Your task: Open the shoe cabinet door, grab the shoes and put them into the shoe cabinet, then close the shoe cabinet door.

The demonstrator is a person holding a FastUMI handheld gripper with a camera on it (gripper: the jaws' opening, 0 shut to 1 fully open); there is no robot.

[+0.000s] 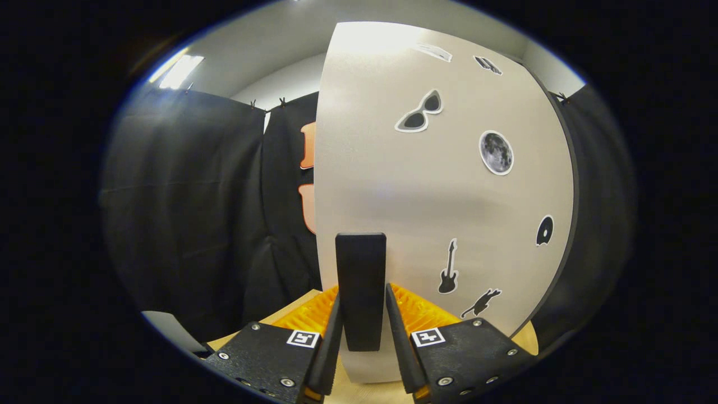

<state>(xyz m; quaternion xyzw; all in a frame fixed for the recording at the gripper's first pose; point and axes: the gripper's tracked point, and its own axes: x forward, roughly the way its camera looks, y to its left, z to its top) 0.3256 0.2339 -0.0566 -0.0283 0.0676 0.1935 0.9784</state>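
Gripper (pixel 362 314) is clamped on the door handle (pixel 360 280): both fingers press its sides, one on each flank, with the handle standing upright between them. Grip sits on the lower half of the handle, probably so the pull acts squarely and the bar doesn't slip out of the pads.

Handle is a dark vertical bar mounted near the left edge of the shoe cabinet door (pixel 443 196). That edge looks like the free side, so the hinge would be on the far right; handle placement there gives the most leverage.

Door is a pale panel with stickers: sunglasses (pixel 419 111), a moon (pixel 496 152), a guitar (pixel 447 275) and a few more. It faces the camera almost flat. Cannot tell whether it is fully closed or cracked open; no gap into the cabinet is visible.

Cabinet stands on a wooden surface (pixel 291 314), with a black cloth wall (pixel 185 213) beyond on the left.

Shoes aren't located from here.

Judgement: door-handling step, either opening or closing; with no shoes or interior visible I can't say which.
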